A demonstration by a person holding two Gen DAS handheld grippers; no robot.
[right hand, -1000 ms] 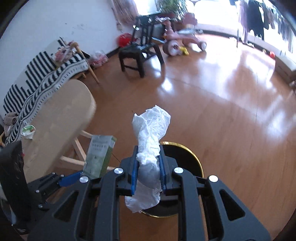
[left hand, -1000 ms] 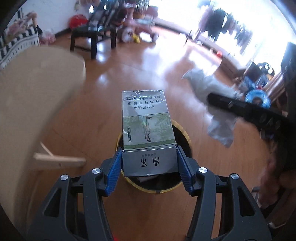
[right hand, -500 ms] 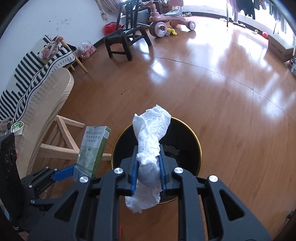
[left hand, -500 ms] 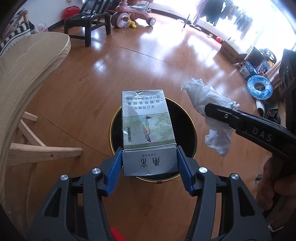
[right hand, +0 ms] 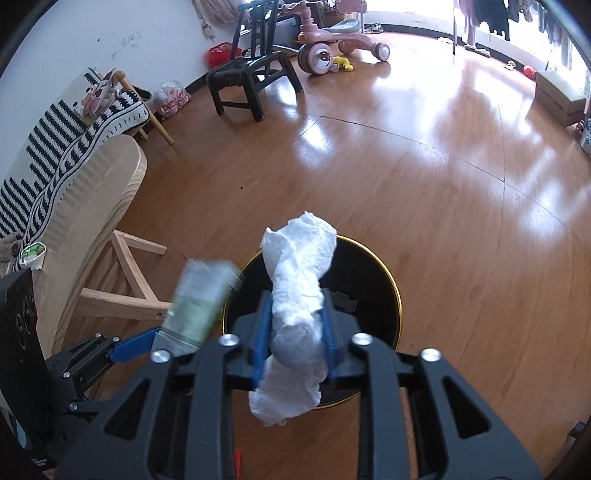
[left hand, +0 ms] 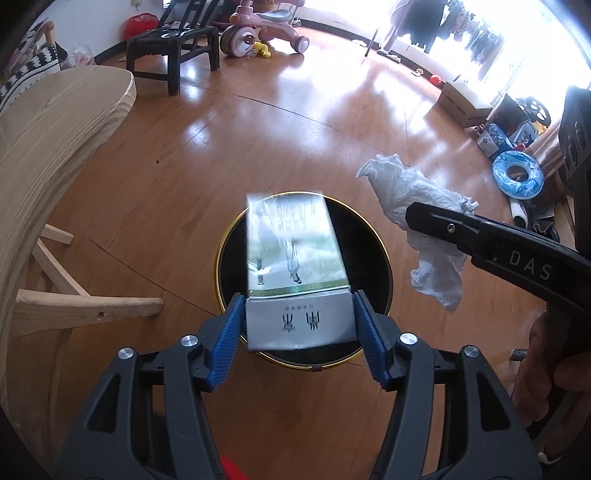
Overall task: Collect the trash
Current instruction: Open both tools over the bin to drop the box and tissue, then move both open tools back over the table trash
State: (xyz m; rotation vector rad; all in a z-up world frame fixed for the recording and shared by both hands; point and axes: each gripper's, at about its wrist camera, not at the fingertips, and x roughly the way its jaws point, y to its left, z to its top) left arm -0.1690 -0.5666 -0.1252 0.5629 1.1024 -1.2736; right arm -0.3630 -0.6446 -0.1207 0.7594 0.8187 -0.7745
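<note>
A black trash bin [left hand: 218, 258] with a gold rim stands on the wood floor below both grippers. The jaws of my left gripper [left hand: 298, 300] are opening, and a thin gap shows on each side of the grey-green carton [left hand: 291, 251]. The carton is blurred and hangs over the bin mouth. The jaws of my right gripper [right hand: 295, 306] are opening too. A crumpled white tissue [right hand: 299, 266] sits loosely between its blue pads above the bin [right hand: 399, 306]. The right wrist view has the carton [right hand: 199, 299] at the left gripper [right hand: 136, 347].
A light wooden table [left hand: 55, 147] with slanted legs stands close on the left of the bin. Farther off are a black chair [left hand: 173, 40] and a pink ride-on toy [left hand: 258, 29]. A person's hand [left hand: 546, 369] holds the right gripper; toys and a blue ring [left hand: 517, 177] lie at the right.
Both sets of jaws have widened. The carton has gone blurred and loosened between the left pads. The tissue has puffed out between the right pads. Both grippers have sunk over the bin.
</note>
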